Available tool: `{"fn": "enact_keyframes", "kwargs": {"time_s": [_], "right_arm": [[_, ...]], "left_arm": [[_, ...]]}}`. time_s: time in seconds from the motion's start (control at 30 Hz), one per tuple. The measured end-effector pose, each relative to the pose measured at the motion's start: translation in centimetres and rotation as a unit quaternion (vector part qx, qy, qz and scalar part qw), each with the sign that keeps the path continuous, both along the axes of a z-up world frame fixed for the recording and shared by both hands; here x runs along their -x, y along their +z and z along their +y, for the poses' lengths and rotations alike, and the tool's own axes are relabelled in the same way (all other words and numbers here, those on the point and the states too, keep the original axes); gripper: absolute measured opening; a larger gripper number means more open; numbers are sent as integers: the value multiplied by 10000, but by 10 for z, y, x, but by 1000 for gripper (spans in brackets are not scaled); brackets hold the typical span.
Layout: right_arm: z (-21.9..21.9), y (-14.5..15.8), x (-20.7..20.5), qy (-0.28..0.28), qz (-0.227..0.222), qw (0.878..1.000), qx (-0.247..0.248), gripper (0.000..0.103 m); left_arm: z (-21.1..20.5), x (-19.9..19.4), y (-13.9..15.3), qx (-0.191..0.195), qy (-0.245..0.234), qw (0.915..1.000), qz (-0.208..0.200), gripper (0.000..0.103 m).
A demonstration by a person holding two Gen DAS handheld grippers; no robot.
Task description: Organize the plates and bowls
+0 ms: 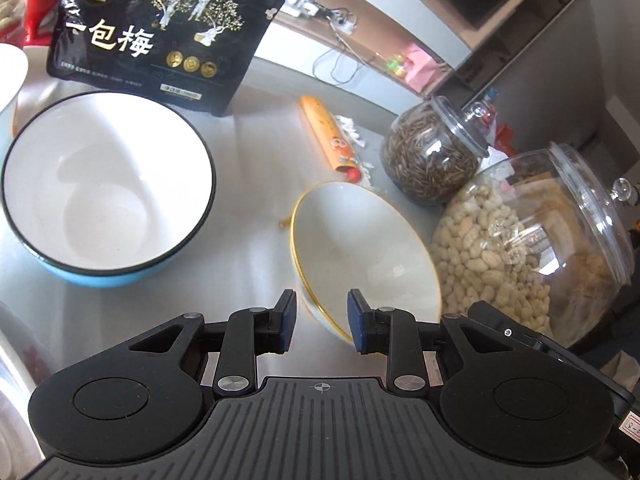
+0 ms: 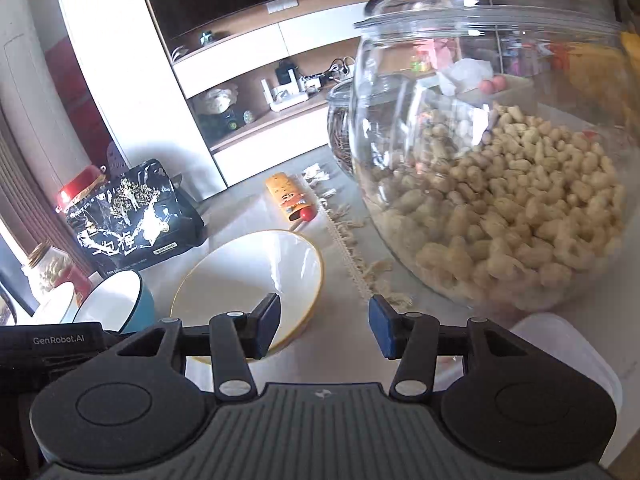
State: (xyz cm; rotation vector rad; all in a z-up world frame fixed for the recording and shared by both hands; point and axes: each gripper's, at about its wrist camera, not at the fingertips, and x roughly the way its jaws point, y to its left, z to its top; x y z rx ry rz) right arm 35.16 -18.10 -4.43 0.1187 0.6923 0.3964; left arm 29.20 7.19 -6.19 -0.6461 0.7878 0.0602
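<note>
Spreading under everything is a pale grey tabletop, and the biggest thing on it is a round glass jar of peanuts with a clear knobbed lid, standing toward the right side. Just behind it, touching or nearly so, is a smaller glass jar of dark seeds. A black snack bag with gold lettering stands upright toward the far left, with red packaging behind it.

Next in size is the blue bowl, white inside with a dark rim, sitting upright on the left part of the tabletop in front of the bag. The gold-rimmed white bowl is smaller; it sits between the blue bowl and the peanut jar, apart from the blue bowl and close beside the jar. A third white dish edge shows at the far left margin of the left wrist view, too cropped to tell what it is.

An orange wrapper lies flat beyond the white bowl, with white scraps beside it, and a fringed cloth edge runs by the peanut jar.

The left gripper hangs with its blue pads parted on either side of the white bowl's near rim, not pressing it. The right gripper is released, jaws apart and holding nothing, its left pad over that bowl's near edge.
</note>
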Motion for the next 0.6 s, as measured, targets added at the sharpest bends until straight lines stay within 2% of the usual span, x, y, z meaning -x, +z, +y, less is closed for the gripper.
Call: {"fn": "enact_keyframes", "kwargs": {"time_s": [0.07, 0.13, 0.3, 0.33, 0.37, 0.4, 0.47, 0.6], "right_arm": [[17, -3, -19, -8, 25, 9996, 276, 49], [28, -10, -30, 4, 246, 9993, 288, 49], [38, -36, -63, 184, 845, 9962, 136, 48], [41, -43, -66, 259, 966, 9949, 87, 45], [43, -48, -68, 345, 1102, 9933, -11, 36], [45, -53, -69, 376, 1214, 9919, -75, 35], [47, -54, -63, 406, 1096, 9931, -10, 35], [50, -50, -41, 639, 965, 9932, 126, 35]], "left_arm": [[-1, -14, -6, -217, 54, 9997, 111, 31], [-1, -24, -14, -325, 69, 9992, 207, 31], [0, -44, -33, -133, 2, 9993, 353, 31], [-1, -47, -36, -44, -58, 9994, 343, 29], [-2, -48, -38, 32, -120, 9994, 331, 29], [-4, -48, -38, 23, -146, 9993, 350, 29], [-9, -45, -35, -182, -217, 9990, 359, 29], [-12, -30, -30, -342, -172, 9980, 504, 29]]}}
